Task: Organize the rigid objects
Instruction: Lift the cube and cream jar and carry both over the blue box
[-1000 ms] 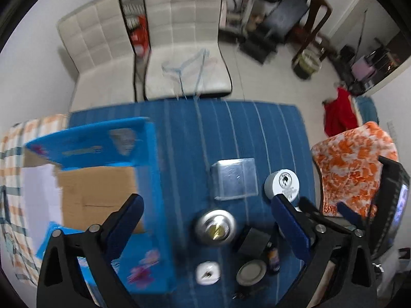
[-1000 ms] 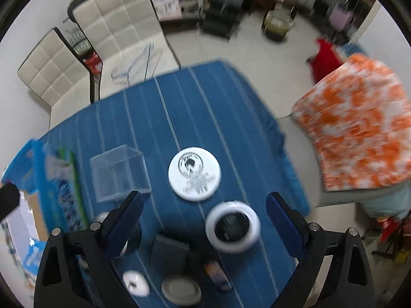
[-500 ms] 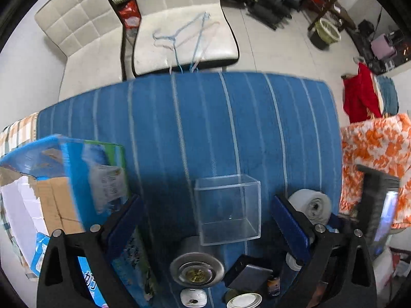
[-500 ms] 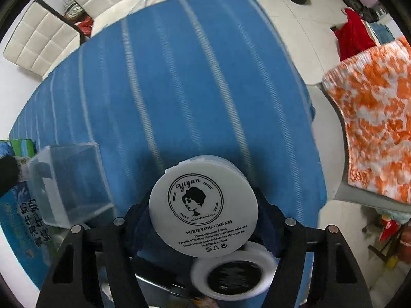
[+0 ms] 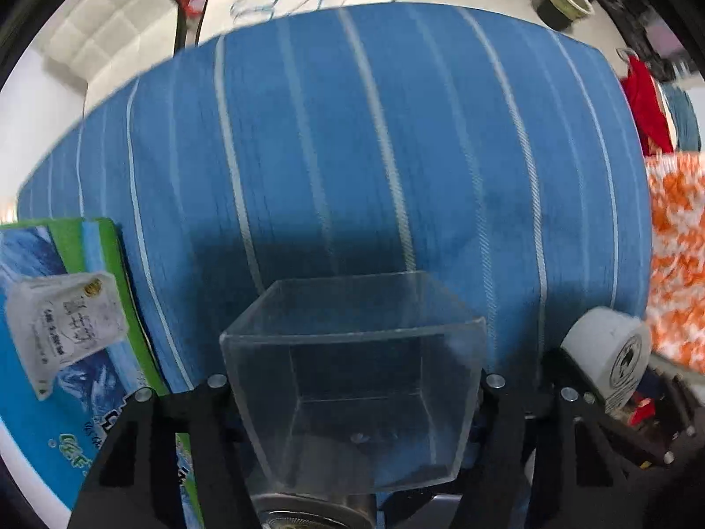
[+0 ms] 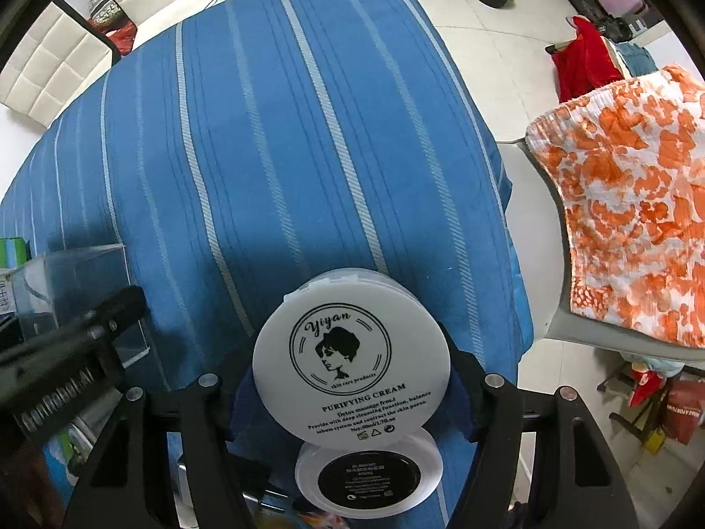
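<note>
— Blue striped cloth (image 6: pixel 273 141) covers the surface, with white padded chairs (image 5: pixel 119 26) beyond its far edge and an orange-and-white patterned fabric (image 6: pixel 630 203) off to the right. How are the hands posed?

— Both grippers point straight down at the surface. The left gripper (image 5: pixel 352 392) has the clear plastic box (image 5: pixel 352 388) between its jaws. They have just been closing, and the fingers sit against the box's two side walls, so it is clenched on the box.

— And the other one?

— The right gripper (image 6: pixel 352 374) is clamped on the white cream jar (image 6: pixel 352 361), its blue pads pressed to both sides of the lid. Its jaws have also just been closing.

— Any writing?

— The jar lid reads "Yiyan", "skin care products" and "PURIFYING CREAM", around a drawn head in profile. Directly below that jar, nearer the gripper's base, lies a second white jar with a black label (image 6: pixel 368 476); its text is too small to read. Left of the left gripper lies a blue-and-green printed carton (image 5: pixel 66 352) with a white sticker, illegible. The left gripper's body, seen from the right wrist, carries lettering I cannot read with certainty.
</note>
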The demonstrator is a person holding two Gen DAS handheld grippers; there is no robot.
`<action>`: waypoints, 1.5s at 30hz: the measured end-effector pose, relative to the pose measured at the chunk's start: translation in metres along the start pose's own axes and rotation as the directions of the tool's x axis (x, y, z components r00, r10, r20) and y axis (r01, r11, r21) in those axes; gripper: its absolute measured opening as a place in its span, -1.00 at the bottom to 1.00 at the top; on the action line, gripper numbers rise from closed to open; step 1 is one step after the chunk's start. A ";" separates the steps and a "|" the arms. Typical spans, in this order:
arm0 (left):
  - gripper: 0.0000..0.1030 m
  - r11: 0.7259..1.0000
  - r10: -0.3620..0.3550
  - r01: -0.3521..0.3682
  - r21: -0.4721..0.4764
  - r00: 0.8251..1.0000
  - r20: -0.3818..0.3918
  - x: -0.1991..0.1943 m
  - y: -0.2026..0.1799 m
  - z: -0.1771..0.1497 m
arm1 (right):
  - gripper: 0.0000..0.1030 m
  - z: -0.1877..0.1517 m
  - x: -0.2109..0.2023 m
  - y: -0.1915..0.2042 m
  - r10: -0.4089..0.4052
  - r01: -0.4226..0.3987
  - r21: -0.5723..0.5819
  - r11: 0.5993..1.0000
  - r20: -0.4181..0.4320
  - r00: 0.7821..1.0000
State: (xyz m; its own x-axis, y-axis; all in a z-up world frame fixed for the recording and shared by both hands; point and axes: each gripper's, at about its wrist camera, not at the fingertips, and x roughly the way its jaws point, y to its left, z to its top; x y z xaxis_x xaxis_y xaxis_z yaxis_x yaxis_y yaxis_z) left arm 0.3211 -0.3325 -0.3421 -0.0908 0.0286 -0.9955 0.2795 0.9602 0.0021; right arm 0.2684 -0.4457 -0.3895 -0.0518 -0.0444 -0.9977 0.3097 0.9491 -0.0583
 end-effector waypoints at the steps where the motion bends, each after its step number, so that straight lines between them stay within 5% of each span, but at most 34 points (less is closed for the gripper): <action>1: 0.21 1.000 0.021 -0.021 0.016 1.000 0.017 -0.003 -0.002 -0.005 | 0.36 -0.001 -0.001 0.000 -0.003 0.003 0.000 1.000 0.007 1.000; 9: 0.21 0.999 0.034 -0.039 0.032 0.987 0.160 -0.051 -0.001 -0.041 | 0.36 -0.019 -0.039 0.010 -0.014 0.016 -0.025 1.000 0.088 0.996; 17: 0.21 1.000 0.026 -0.020 -0.019 0.946 0.324 -0.127 0.039 -0.088 | 0.36 -0.058 -0.120 0.024 0.009 0.015 -0.093 0.996 0.252 0.968; 27: 0.21 0.995 0.066 -0.023 -0.097 0.881 0.468 -0.199 0.124 -0.161 | 0.36 -0.142 -0.208 0.112 0.130 -0.058 -0.188 0.980 0.394 0.910; 33: 0.21 0.989 0.095 -0.021 -0.149 0.858 0.505 -0.222 0.178 -0.183 | 0.36 -0.180 -0.236 0.188 0.178 -0.071 -0.260 0.963 0.413 0.893; 38: 0.21 0.983 0.089 0.004 -0.185 0.865 0.494 -0.220 0.226 -0.186 | 0.36 -0.185 -0.232 0.244 0.209 -0.096 -0.296 0.950 0.378 0.902; 45: 0.21 0.972 0.046 0.047 -0.230 0.922 0.384 -0.162 0.305 -0.155 | 0.36 -0.141 -0.167 0.320 0.226 -0.149 -0.291 0.945 0.251 0.941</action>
State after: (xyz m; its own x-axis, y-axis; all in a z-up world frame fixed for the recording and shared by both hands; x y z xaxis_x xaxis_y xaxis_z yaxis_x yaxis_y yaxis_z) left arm 0.2731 -0.0013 -0.1651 0.2962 -0.0358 -0.9545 0.0477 0.9986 -0.0227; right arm 0.2426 -0.0911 -0.2361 0.2599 0.0945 -0.9610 0.0237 0.9943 0.1042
